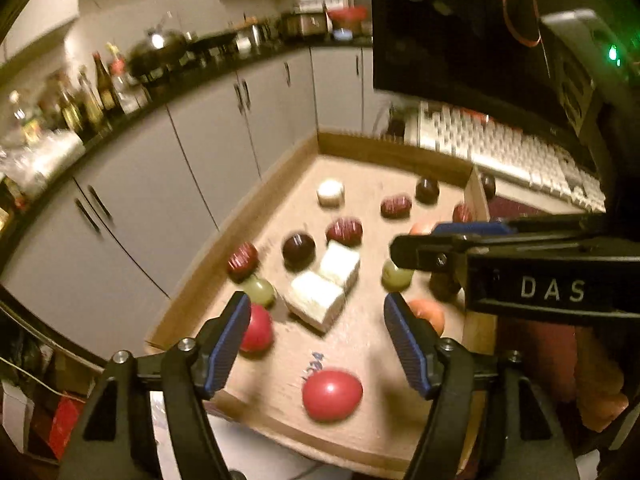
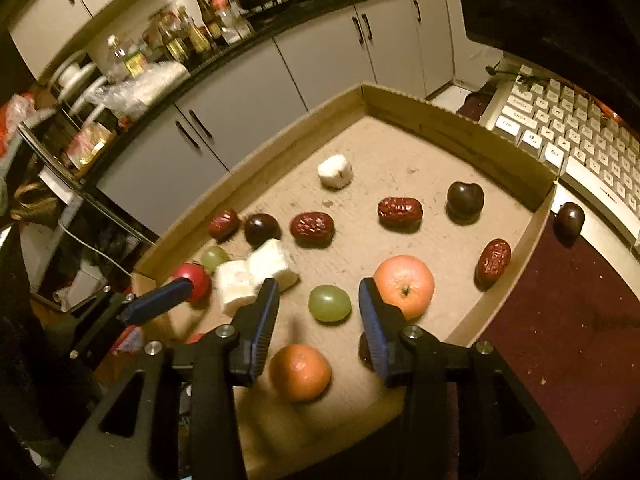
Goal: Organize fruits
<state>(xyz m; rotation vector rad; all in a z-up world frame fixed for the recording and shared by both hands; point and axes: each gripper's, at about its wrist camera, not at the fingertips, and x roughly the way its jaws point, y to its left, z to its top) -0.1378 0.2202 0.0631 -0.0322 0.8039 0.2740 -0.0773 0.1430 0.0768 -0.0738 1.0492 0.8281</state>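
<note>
A shallow cardboard tray (image 1: 392,152) (image 2: 440,120) holds loose fruit. My left gripper (image 1: 320,320) hangs open above two white cubes (image 1: 324,284), with a red tomato (image 1: 332,394) just below its fingers and another (image 1: 258,332) behind the left pad. My right gripper (image 2: 318,308) is open too. A green grape (image 2: 330,303) lies on the tray floor between its pads, touching neither. A mandarin (image 2: 405,285) sits behind the right pad and another (image 2: 300,372) lies under the jaws. Red dates (image 2: 400,212), dark plums (image 2: 465,197) and a third white cube (image 2: 335,171) lie farther back.
A white keyboard (image 2: 580,140) borders the tray's right side, and one dark plum (image 2: 570,220) lies outside the tray beside it. A dark monitor (image 1: 460,28) stands behind. Grey cabinets (image 1: 180,168) and a counter with bottles (image 2: 188,36) and pans run along the left.
</note>
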